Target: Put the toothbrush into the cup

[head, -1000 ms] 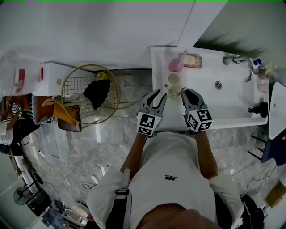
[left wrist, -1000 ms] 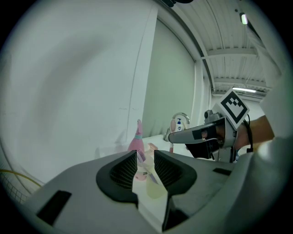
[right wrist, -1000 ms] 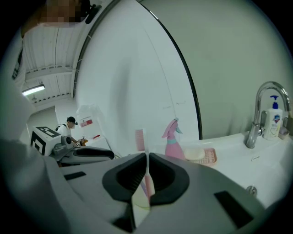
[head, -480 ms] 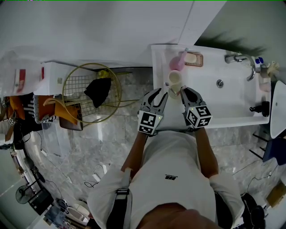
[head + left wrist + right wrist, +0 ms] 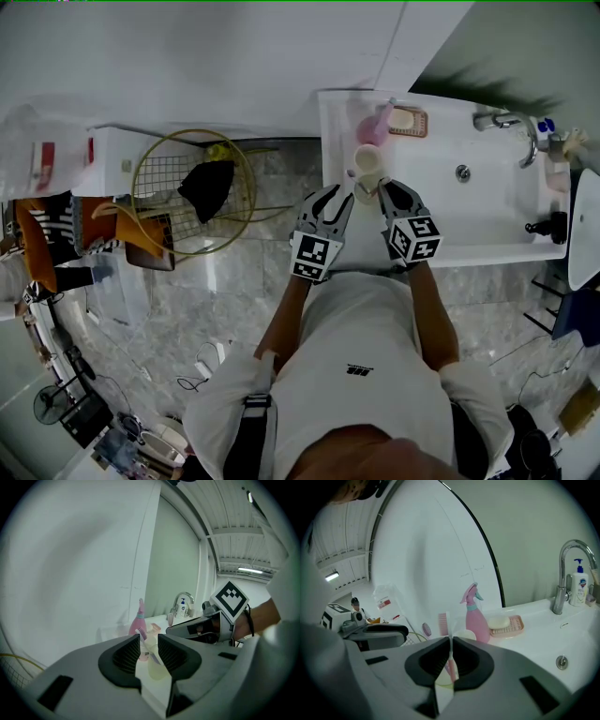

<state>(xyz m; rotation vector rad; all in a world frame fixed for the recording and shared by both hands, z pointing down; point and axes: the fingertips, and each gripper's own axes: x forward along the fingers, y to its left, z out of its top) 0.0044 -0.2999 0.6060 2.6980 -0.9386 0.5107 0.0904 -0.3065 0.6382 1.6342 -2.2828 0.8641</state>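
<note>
Right gripper (image 5: 451, 641) had its jaws pinched on the toothbrush (image 5: 443, 623) handle, bristles up, just at 6 o'clock of the cream cup (image 5: 367, 161) on the sink (image 5: 487, 202) ledge in the head view. Its lower end seemed to hang at the cup's mouth, though that was hard to tell. Left gripper (image 5: 149, 639) hovered at 8 o'clock of the cup, jaws spread and empty.

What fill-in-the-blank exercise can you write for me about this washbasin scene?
The right gripper is shut on the ____.
The left gripper is ____, gripping nothing.
The soap lies on a pink ____.
The spray bottle is ____ in colour.
Missing words: toothbrush; open; dish; pink.
</note>
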